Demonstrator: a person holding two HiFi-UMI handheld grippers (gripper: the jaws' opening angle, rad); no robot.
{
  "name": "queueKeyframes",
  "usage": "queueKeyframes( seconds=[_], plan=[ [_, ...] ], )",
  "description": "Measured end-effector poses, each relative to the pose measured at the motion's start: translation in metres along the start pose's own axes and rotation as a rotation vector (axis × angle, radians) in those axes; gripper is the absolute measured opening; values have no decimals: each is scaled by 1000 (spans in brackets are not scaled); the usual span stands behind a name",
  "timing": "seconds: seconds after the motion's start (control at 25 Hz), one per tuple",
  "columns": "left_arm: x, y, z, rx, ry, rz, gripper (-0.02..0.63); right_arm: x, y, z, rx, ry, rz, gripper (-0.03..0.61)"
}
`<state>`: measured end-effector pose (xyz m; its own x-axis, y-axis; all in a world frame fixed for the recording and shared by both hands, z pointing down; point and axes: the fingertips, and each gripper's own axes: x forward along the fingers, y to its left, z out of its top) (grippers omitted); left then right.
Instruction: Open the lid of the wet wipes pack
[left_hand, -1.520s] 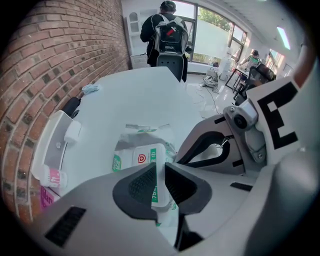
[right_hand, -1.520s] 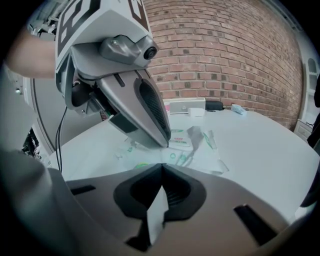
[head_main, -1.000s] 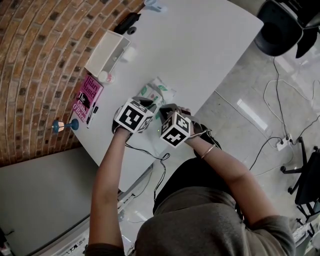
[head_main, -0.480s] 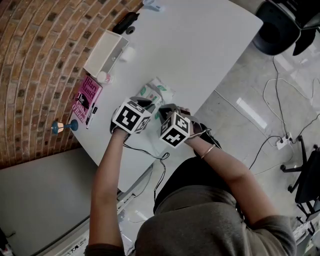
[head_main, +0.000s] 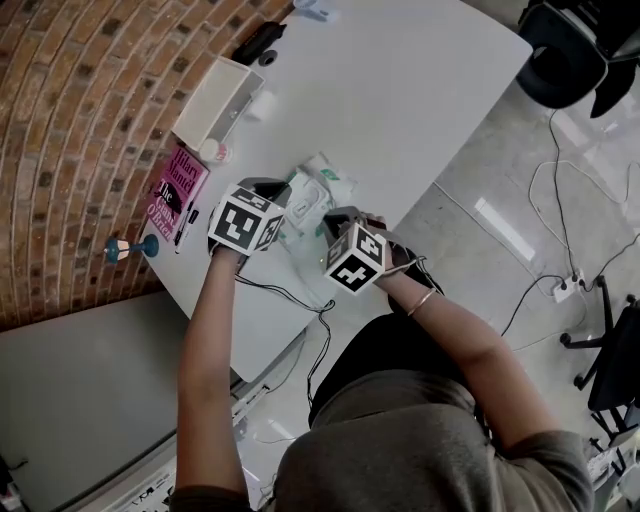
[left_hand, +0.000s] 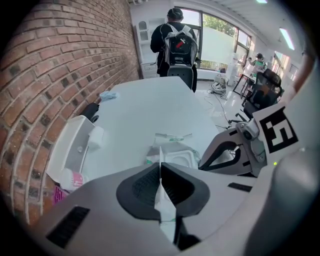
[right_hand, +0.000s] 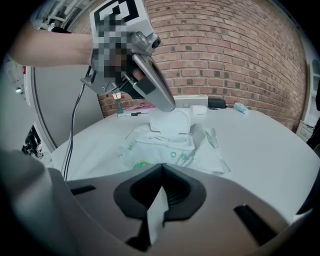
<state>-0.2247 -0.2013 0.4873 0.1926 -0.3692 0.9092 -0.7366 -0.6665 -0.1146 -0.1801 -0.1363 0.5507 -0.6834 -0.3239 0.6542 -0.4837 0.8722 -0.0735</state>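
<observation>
Nearest, the right gripper (right_hand: 160, 166) has its fingers pressed together on a thin white fold, seemingly the near edge of the wet wipes pack (right_hand: 165, 150), pinning it to the worktop (right_hand: 260, 145). The pack is soft, crinkled, green-printed film, its long axis running roughly away from those fingers. Just beyond, the rigid white lid (right_hand: 172, 121) stands raised on its hinge (already open, I judge). The left gripper (left_hand: 160, 164), whose fingers have just been closing, pinches its free edge.
</observation>
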Motion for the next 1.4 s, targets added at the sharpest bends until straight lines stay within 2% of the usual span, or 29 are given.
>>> queueKeyframes(
  seconds=[0.2, 0.44, 0.64, 0.88, 1.28, 1.4],
  plan=[
    [4, 15, -3, -34, -11, 25, 29, 0, -1, -1, -4, 0, -9, 5],
    [12, 29, -5, -20, 9, 69, 34, 1, -1, 0, -5, -2, -12, 5],
    [21, 38, -9, -41, 12, 108, 44, 1, -1, 0, -7, -1, -14, 5],
    [32, 42, -11, 1, 46, 128, 44, 1, -2, 0, -5, -2, -19, 5],
    [48, 49, -18, -13, 76, 143, 52, 0, -1, -1, -8, -1, -22, 5],
    [55, 47, -20, 5, 89, 157, 32, 0, 0, -1, -8, -1, -22, 5]
  ],
)
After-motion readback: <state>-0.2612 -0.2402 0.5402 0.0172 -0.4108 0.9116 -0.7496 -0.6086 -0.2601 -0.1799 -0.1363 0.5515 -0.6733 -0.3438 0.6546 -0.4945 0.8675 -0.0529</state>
